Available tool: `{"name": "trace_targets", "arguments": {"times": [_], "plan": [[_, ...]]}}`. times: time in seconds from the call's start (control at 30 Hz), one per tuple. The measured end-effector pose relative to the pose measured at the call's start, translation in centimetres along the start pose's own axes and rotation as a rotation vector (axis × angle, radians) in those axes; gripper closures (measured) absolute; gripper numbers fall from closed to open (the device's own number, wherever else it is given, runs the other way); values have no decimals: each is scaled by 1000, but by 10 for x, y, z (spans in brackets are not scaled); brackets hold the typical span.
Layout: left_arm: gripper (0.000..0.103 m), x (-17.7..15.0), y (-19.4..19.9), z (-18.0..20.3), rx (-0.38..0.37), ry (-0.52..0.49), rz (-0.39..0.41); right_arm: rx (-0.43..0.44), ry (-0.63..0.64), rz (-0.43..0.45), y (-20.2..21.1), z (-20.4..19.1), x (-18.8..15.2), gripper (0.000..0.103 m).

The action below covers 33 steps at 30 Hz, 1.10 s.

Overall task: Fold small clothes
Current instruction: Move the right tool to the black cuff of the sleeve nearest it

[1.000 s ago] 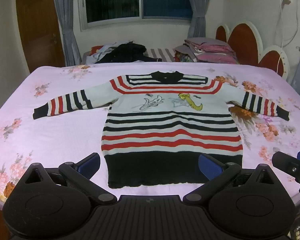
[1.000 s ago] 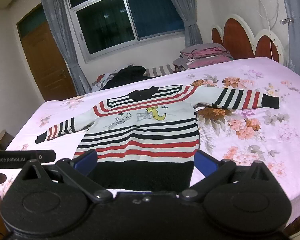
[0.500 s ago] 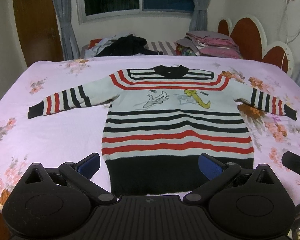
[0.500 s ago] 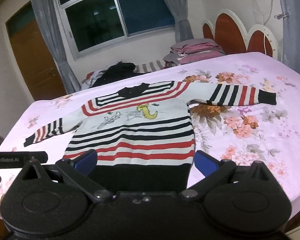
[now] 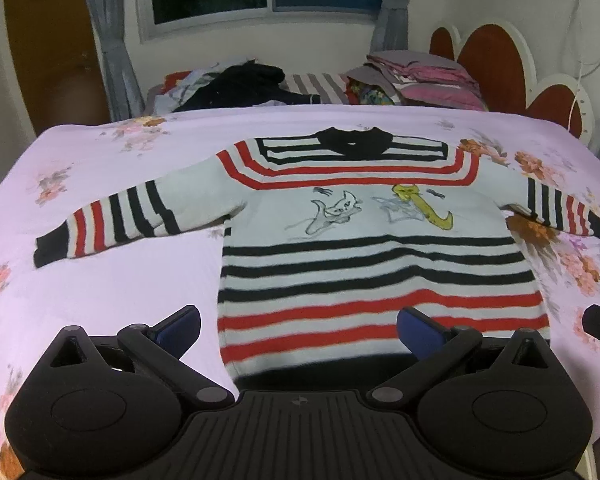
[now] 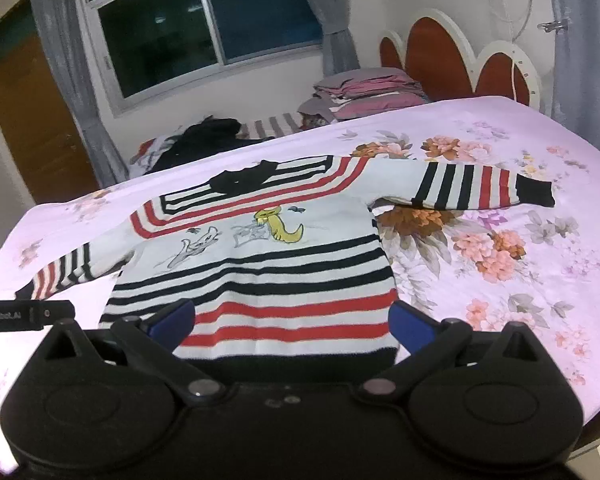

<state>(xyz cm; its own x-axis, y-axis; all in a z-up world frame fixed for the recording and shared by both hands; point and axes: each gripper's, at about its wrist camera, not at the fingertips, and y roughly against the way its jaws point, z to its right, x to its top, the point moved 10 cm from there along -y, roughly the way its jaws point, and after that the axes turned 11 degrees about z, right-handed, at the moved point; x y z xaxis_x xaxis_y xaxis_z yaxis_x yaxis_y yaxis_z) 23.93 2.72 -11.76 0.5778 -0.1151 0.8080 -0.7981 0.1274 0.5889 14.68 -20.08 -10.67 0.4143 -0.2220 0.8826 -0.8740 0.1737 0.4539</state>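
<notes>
Striped sweater [image 5: 380,256] spread flat, face up, on the pink floral bedsheet [image 5: 100,280], directly ahead of both grippers. Laid out full-width, sleeves out to either side, presumably so every edge can be reached before a first fold.

Left gripper [image 5: 298,326]: fingers wide apart, nothing between them. Blue pads [image 5: 180,326] straddling the sweater's lower left corner, the left pad over bare sheet, the right one over the red bands near the hem. Contact with the cloth not determinable.

Right gripper [image 6: 290,322]: also spread wide, empty. Sweater [image 6: 260,280] hem just beyond and between the fingers; right pad [image 6: 410,328] level with the lower right corner. Likely both tools stationed at the hem end for a two-corner pickup; judgement only.

Orientation: long axis of the body running away from the grippers, black hem band nearest, black collar [image 5: 354,144] farthest, pointing toward the window. Sleeve line crosswise to that. Left sleeve [image 5: 112,220] reaching out left and drooping slightly toward the gripper; right sleeve [image 6: 476,188] stretching right, cuff well apart from the body. Cartoon print on the chest reading upright from the gripper side.

No fold yet visible. Loose clothes heap [image 5: 240,84] and folded pile [image 5: 420,76] far beyond the collar, well apart from the work.
</notes>
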Motion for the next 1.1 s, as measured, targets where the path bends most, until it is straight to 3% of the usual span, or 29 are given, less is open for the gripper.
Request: {"name": "trace_targets", "arguments": {"times": [0.3, 0.57, 0.8, 0.93, 1.1], "plan": [[0, 24, -47, -32, -36, -38, 4, -107, -10, 16, -29, -8, 14, 0], [0, 30, -87, -41, -32, -9, -32, -169, -4, 15, -50, 12, 21, 0], [0, 35, -111, -28, -8, 4, -29, -217, -50, 33, -78, 64, 40, 5], [0, 39, -128, -16, 25, 23, -28, -238, -66, 23, -106, 107, 46, 14], [0, 41, -151, 3, 68, 45, -63, -258, -107, -2, -144, 164, 52, 18]]}}
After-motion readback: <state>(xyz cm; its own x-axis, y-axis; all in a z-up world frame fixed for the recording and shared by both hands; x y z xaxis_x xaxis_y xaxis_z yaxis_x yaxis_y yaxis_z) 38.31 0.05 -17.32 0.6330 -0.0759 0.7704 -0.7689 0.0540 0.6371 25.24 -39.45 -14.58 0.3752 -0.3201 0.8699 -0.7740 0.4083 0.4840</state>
